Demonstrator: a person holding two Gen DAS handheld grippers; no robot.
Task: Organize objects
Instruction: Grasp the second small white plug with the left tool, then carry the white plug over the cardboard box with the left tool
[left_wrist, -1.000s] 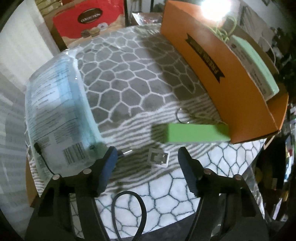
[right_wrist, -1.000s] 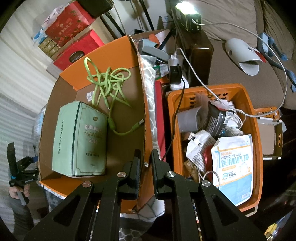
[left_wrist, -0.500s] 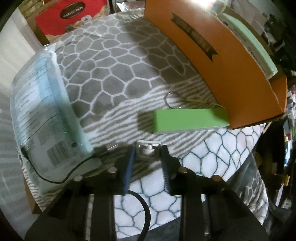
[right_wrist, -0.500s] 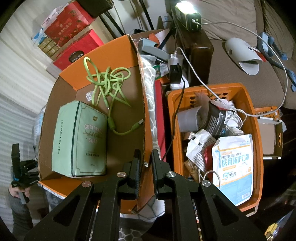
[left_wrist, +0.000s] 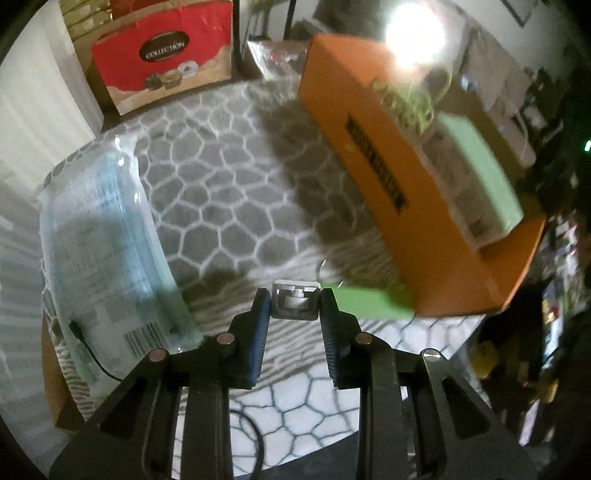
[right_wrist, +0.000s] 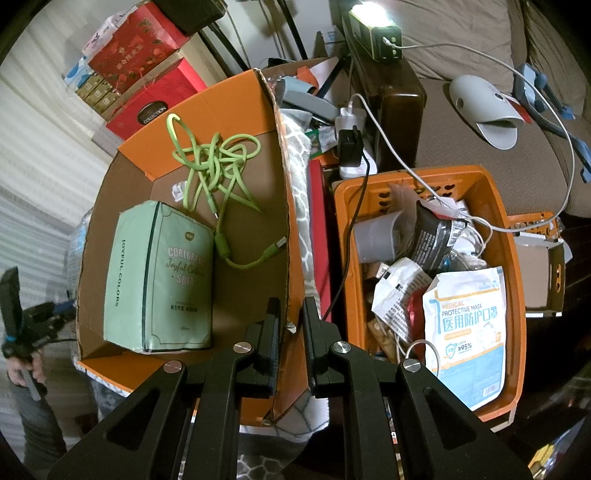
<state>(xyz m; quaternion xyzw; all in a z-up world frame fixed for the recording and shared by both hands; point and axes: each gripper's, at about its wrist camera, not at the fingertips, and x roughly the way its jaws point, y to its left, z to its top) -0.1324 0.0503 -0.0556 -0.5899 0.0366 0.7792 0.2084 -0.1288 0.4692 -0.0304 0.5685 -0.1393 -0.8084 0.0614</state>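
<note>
My left gripper (left_wrist: 294, 295) is shut on a small silvery-white square piece (left_wrist: 295, 303), held a little above the grey patterned blanket (left_wrist: 221, 206). A green bar-shaped block (left_wrist: 369, 304) lies just behind it, against the orange cardboard box (left_wrist: 384, 173). In the right wrist view my right gripper (right_wrist: 291, 306) is shut on the box's right wall (right_wrist: 286, 206). Inside the box lie a green tissue pack (right_wrist: 159, 277) and a tangled green cable (right_wrist: 214, 162).
A clear pack of blue masks (left_wrist: 107, 236) with a black cable (left_wrist: 88, 350) lies left on the blanket. A red carton (left_wrist: 166, 55) stands behind. Right of the box an orange basket (right_wrist: 513, 258) holds mask packets and wrappers. A person's hand (right_wrist: 18, 369) shows far left.
My left gripper's jaws came together on the small square piece and lifted it off the blanket, swinging the view toward the orange box. The right gripper has not moved.
</note>
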